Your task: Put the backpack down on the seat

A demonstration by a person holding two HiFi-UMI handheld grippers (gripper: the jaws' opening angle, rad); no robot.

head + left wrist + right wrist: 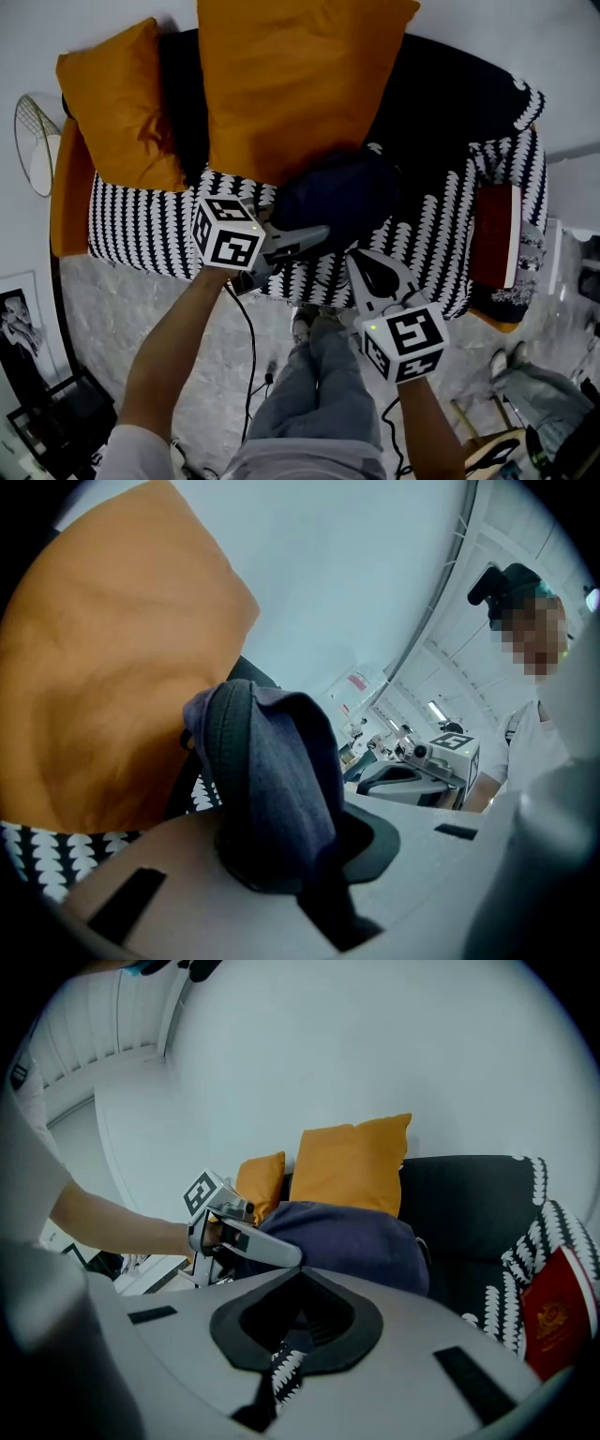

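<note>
The dark navy backpack (pixel 337 192) lies on the sofa seat (pixel 141 225), which has a black-and-white patterned cover, just in front of the large orange cushion (pixel 291 84). My left gripper (pixel 314 234) reaches in from the left and is shut on a fold of the backpack's fabric (pixel 272 771), which bunches up between the jaws of the left gripper (pixel 305 860). My right gripper (pixel 367 270) hovers at the seat's front edge, a little short of the backpack (pixel 347 1241). In its own view the right gripper (pixel 291 1330) is shut, nothing held; the left gripper (pixel 253 1246) shows beyond.
A smaller orange cushion (pixel 117 103) leans at the sofa's left. A red book-like thing (pixel 495 234) lies on the right armrest. A gold wire object (pixel 33 141) stands left of the sofa. The person's legs (pixel 319 394) and a cable (pixel 251 347) are on the floor in front.
</note>
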